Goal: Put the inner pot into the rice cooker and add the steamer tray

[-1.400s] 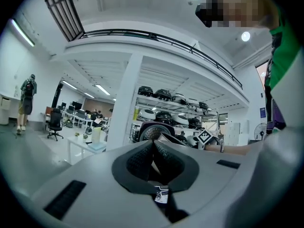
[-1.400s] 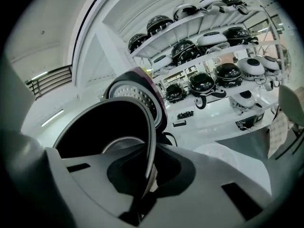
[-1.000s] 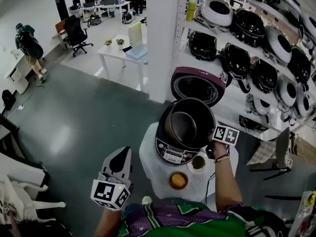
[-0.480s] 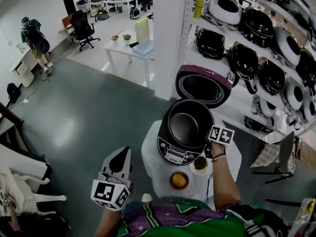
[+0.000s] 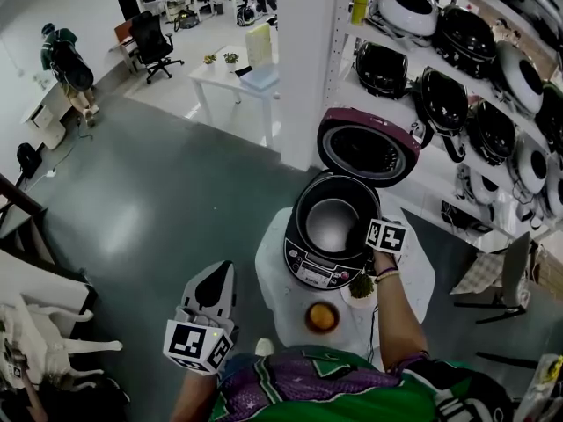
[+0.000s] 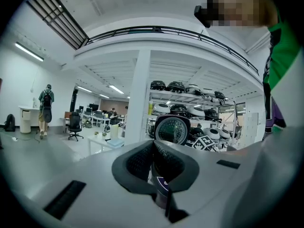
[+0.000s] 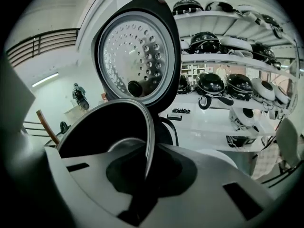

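Note:
The black rice cooker (image 5: 310,269) stands on a small round white table (image 5: 271,266) with its purple lid (image 5: 368,150) up. The dark inner pot (image 5: 332,222) sits low in the cooker's well. My right gripper (image 5: 373,229) is at the pot's right rim and shut on it. In the right gripper view the thin rim (image 7: 145,127) runs between the jaws of the right gripper (image 7: 145,170), under the perforated lid (image 7: 135,51). My left gripper (image 5: 215,275) hangs left of the table, shut and empty; the left gripper (image 6: 154,167) points toward the cooker lid (image 6: 172,129). I cannot make out a steamer tray.
A small dish of greens (image 5: 361,287) and an orange bowl (image 5: 322,316) sit on the table in front of the cooker. Shelves of rice cookers (image 5: 457,104) fill the right side behind a white pillar (image 5: 308,60). Grey floor lies to the left.
The right gripper has gone down with the inner pot, which was tilted above the cooker and now sits lower in the well. The left gripper has stayed put.

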`<state>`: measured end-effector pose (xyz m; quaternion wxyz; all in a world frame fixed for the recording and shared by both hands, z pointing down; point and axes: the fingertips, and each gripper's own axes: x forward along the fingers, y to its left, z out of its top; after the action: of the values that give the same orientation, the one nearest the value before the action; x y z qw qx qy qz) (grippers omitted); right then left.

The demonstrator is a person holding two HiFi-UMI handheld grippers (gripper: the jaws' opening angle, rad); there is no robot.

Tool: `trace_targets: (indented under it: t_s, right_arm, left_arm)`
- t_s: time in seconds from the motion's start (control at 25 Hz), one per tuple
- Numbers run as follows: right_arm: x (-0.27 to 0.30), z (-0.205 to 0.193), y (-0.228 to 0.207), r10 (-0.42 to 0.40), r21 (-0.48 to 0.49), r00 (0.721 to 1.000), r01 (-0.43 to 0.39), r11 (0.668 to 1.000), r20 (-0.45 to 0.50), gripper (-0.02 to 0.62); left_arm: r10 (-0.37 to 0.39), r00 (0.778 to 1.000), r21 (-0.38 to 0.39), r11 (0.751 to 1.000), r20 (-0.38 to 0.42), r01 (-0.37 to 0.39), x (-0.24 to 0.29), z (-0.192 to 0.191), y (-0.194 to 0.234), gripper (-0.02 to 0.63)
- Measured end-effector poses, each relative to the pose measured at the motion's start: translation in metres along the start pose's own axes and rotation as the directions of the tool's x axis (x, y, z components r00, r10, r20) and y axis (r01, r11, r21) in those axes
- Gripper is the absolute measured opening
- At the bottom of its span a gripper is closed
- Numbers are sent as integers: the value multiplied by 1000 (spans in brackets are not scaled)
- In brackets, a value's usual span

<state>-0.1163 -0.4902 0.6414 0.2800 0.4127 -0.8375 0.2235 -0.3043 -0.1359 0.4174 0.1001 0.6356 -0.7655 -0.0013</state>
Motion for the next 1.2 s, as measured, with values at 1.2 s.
trace_targets:
  t_s: [1.2]
  right_arm:
    - [-21,-29,9,20,-13,998,-21,1000,-55,98]
  left_arm:
    - [-56,998,-12,998,17,56,-17,10,6,21]
